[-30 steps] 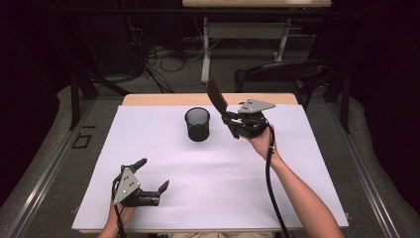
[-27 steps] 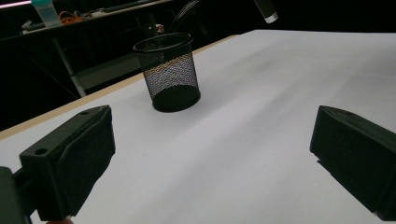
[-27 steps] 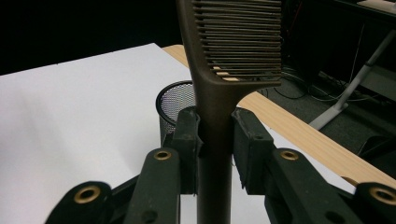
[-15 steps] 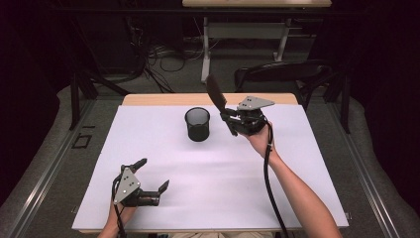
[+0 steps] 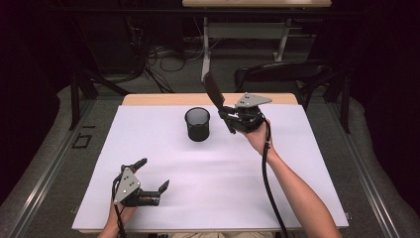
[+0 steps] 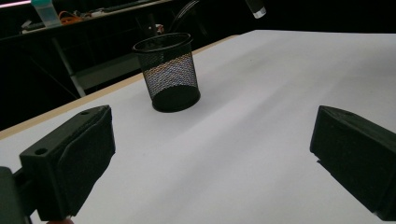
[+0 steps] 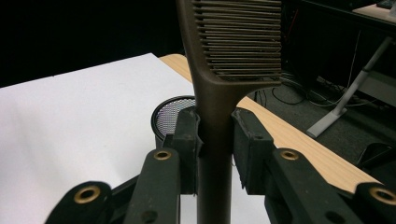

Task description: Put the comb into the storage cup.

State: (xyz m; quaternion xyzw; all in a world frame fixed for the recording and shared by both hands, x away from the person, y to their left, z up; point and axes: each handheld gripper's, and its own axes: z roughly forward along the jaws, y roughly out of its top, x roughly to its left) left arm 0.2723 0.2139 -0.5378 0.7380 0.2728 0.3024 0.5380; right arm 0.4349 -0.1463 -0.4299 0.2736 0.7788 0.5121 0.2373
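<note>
**A:** What is each gripper doing?

**B:** The right gripper (image 5: 229, 115) is held up over the far part of the white sheet (image 5: 218, 198), its jaws pinching the handle of a dark comb (image 5: 214, 91). In the right gripper view the handle runs straight up between the jaws, with the teeth above them. The left gripper (image 5: 151, 174) sits low on the near part of the sheet, its jaws spread wide with nothing between them.

**A:** Where is the cup?

**B:** A black mesh cup (image 5: 197, 124) stands upright on the sheet, just to the left of the right gripper and slightly below the comb's tip. From the left gripper it is well ahead, beyond the open jaws.

**A:** Anything different from a second ago?

**B:** Very little. The right gripper and comb have drifted slightly toward the far edge. The left gripper and the cup are where they were.
</note>
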